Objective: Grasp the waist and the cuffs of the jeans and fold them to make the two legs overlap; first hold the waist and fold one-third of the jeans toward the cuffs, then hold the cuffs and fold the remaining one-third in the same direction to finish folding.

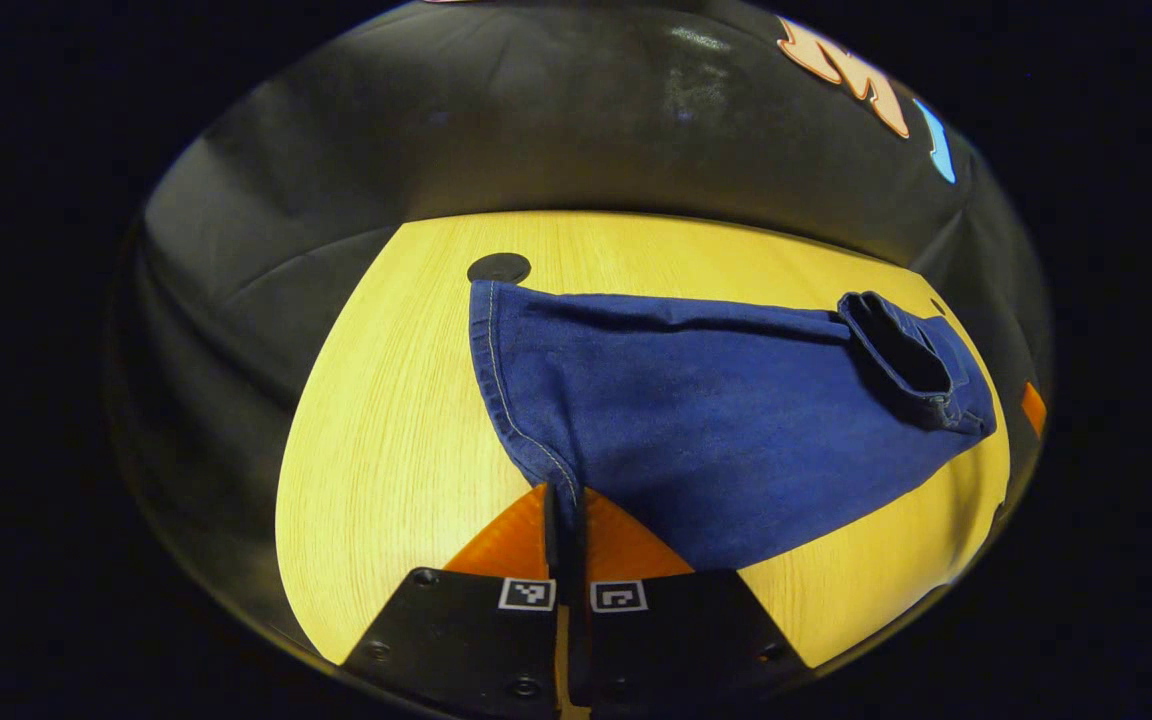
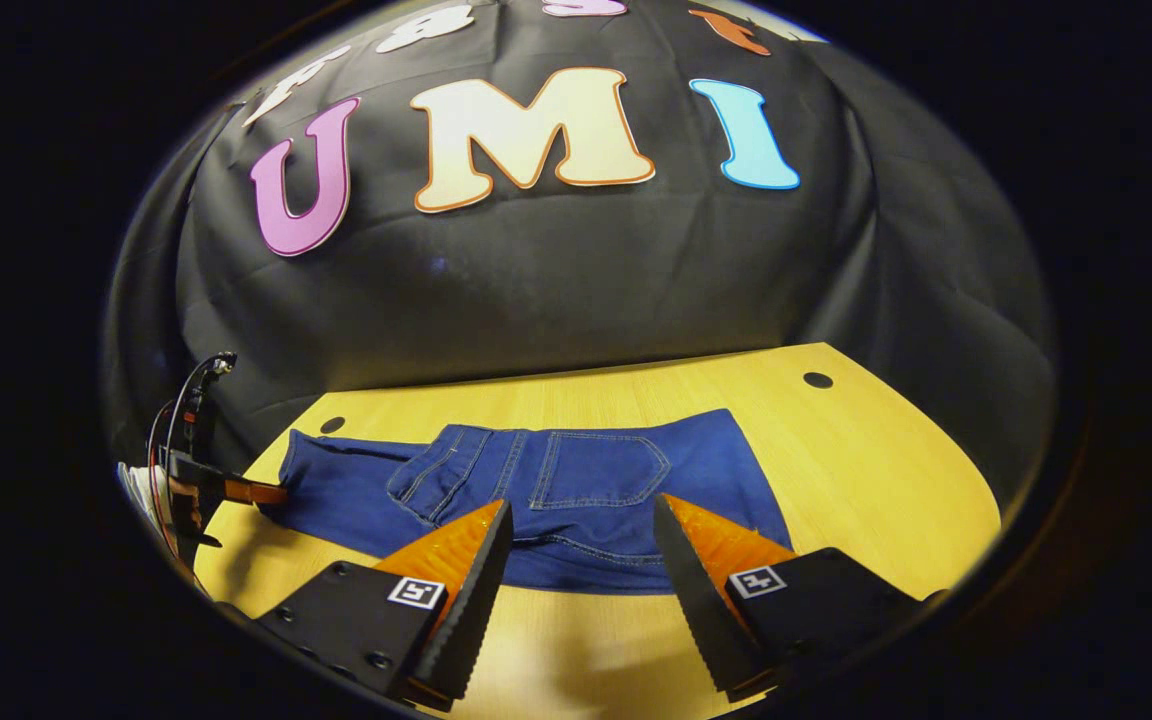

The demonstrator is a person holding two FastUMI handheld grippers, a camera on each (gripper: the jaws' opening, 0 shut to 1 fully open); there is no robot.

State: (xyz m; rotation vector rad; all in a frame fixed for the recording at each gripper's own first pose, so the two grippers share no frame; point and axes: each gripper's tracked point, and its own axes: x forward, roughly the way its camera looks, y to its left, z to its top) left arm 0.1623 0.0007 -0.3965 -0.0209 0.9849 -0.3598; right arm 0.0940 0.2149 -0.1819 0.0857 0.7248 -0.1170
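In the right gripper view we see the jeans (image 2: 576, 490) flat on the table (image 2: 866, 470), pockets up, our right gripper (image 2: 581, 540) released; the left gripper (image 1: 566, 500) grasps the cuff.

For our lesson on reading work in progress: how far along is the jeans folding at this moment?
Done: the jeans lie flat on the table; whether the legs already overlap is unclear. In hand: the left gripper is shut on the cuff end, while the right gripper hangs open near the waist. Left: both one-third folds.
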